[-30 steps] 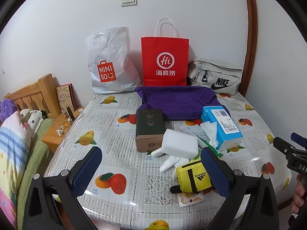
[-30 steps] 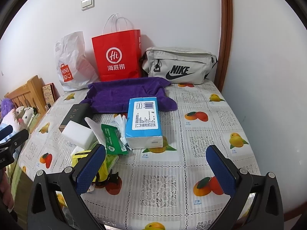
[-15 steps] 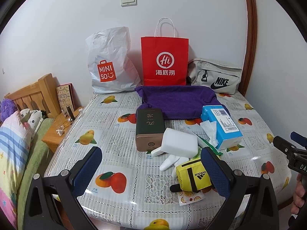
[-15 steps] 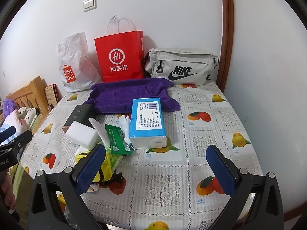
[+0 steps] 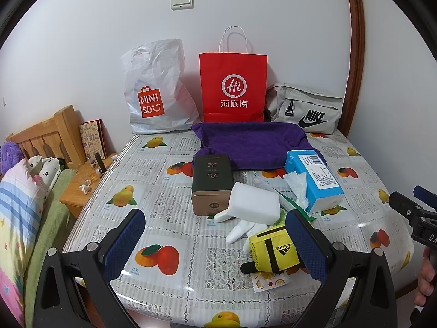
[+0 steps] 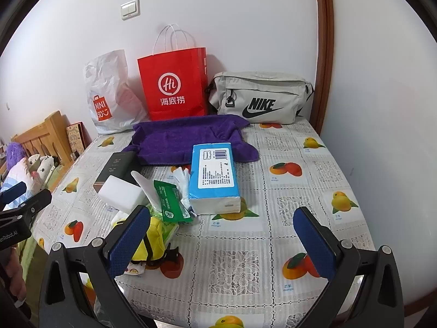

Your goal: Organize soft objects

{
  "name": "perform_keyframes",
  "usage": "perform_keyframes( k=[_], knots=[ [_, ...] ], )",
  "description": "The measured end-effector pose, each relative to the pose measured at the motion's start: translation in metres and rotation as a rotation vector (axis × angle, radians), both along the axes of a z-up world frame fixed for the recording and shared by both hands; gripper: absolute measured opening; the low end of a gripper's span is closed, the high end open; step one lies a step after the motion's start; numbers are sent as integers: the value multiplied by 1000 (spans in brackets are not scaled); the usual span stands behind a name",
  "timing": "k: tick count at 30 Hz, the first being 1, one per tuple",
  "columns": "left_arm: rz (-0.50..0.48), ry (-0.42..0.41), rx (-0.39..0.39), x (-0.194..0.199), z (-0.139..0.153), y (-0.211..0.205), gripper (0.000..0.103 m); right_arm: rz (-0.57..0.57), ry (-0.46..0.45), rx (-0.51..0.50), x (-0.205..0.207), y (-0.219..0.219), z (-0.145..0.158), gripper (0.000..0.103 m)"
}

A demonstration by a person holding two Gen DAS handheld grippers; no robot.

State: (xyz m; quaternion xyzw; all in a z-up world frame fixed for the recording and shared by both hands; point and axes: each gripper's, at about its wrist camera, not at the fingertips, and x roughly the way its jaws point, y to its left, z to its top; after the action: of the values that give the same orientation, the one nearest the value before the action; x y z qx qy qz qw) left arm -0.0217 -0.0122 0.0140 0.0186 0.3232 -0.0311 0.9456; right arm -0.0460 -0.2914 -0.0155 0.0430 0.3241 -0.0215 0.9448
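Observation:
A purple towel (image 5: pixel 254 145) lies at the back of the table, also in the right wrist view (image 6: pixel 185 142). In front of it sit a blue tissue pack (image 5: pixel 314 180) (image 6: pixel 214 177), a white sponge block (image 5: pixel 254 203) (image 6: pixel 121 194), a green wet-wipe pack (image 6: pixel 170 202), a white glove (image 5: pixel 240 229) and a yellow Adidas pouch (image 5: pixel 275 248) (image 6: pixel 153 242). My left gripper (image 5: pixel 215 243) is open and empty above the table's front edge. My right gripper (image 6: pixel 221 240) is open and empty, to the right of the pile.
A dark box with a gold end (image 5: pixel 211 183) lies beside the sponge. A Miniso bag (image 5: pixel 155 90), a red paper bag (image 5: pixel 233 87) and a grey Nike bag (image 5: pixel 306 109) stand against the wall. A bed and wooden nightstand (image 5: pixel 82 186) are left of the table (image 5: pixel 164 199).
The right wrist view has shifted a little to the right and closer to the table. The left gripper has barely moved. Both grippers stay open.

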Motion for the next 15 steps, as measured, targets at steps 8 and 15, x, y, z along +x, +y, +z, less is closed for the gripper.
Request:
perform_keyframes(
  k=[8, 15],
  knots=[
    [1, 0, 0, -1, 1, -1, 103, -2, -3, 5, 0, -1, 1, 103],
    [2, -1, 1, -1, 0, -1, 103, -4, -6, 5, 0, -2, 2, 103]
  ],
)
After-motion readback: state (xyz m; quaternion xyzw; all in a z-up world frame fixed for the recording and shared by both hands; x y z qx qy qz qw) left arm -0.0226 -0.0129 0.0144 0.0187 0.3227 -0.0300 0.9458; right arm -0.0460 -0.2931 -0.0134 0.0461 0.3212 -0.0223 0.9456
